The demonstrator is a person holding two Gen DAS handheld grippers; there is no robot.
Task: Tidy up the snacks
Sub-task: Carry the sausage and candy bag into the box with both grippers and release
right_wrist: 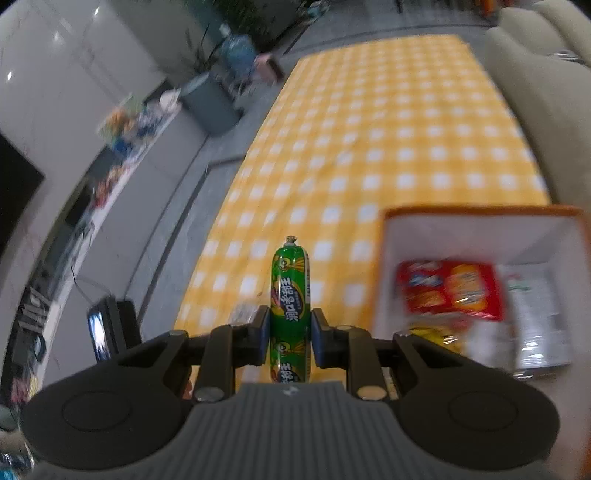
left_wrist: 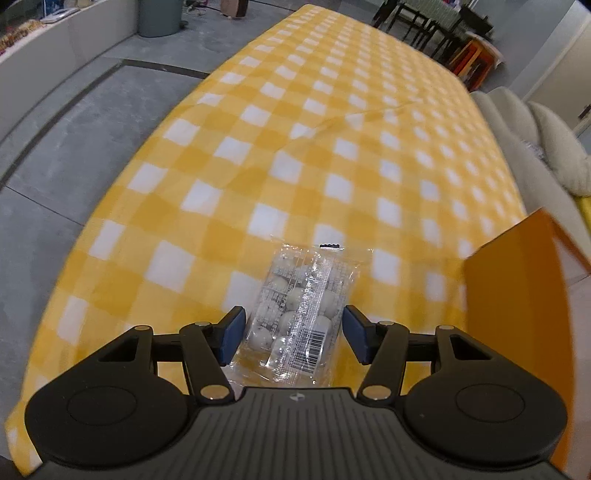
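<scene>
A clear packet of white round sweets (left_wrist: pixel 299 314) lies flat on the yellow checked tablecloth (left_wrist: pixel 295 147). My left gripper (left_wrist: pixel 293 332) stands open around the packet's near half. Its blue pads (left_wrist: pixel 232 332) flank the packet's edges without squeezing it. My right gripper (right_wrist: pixel 289 328) is shut on a green sausage stick (right_wrist: pixel 290 280), held lengthwise above the cloth and left of the orange box (right_wrist: pixel 480 212). The white-lined box holds a red cracker packet (right_wrist: pixel 450 291), a white packet (right_wrist: pixel 535 325) and a yellow one (right_wrist: pixel 436 336). In the left wrist view the orange box's wall (left_wrist: pixel 517 314) stands at the right.
The table's left edge drops to grey floor (left_wrist: pixel 55 184). A beige sofa (left_wrist: pixel 546 147) runs along the right side. A grey bin (left_wrist: pixel 160 16) stands beyond the far left corner. Dark chairs (left_wrist: pixel 424 22) are at the far end.
</scene>
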